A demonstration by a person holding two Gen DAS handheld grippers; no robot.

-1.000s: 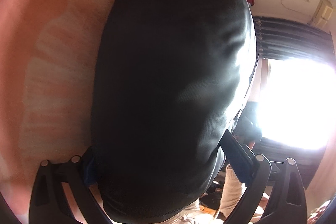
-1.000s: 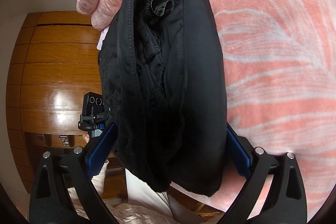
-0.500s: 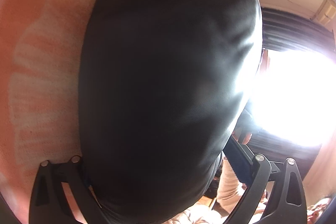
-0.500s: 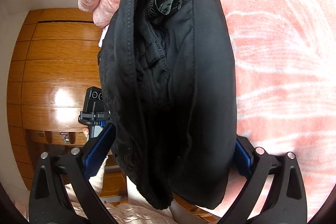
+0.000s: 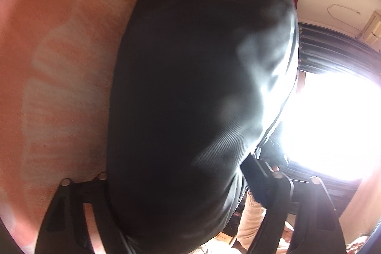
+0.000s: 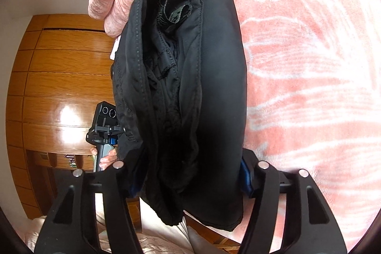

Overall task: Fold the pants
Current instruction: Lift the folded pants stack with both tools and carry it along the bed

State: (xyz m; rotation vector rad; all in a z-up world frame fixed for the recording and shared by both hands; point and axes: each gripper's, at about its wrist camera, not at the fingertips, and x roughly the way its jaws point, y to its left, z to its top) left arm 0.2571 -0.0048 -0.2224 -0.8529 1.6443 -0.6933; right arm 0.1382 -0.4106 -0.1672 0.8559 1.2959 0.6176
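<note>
- Black pants are held bunched and lifted above the pink bedspread, filling 12 o'clock.
- Right gripper and left gripper are each clamped on an end, presumably so the fold is kept aligned.

Pants, left view: swung back right after swelling across the frame half a second ago; pink bedspread uncovered again on the left.
Pants, right view: slightly larger and closer than a second ago.
Other gripper: now partly behind the cloth edge.
</note>
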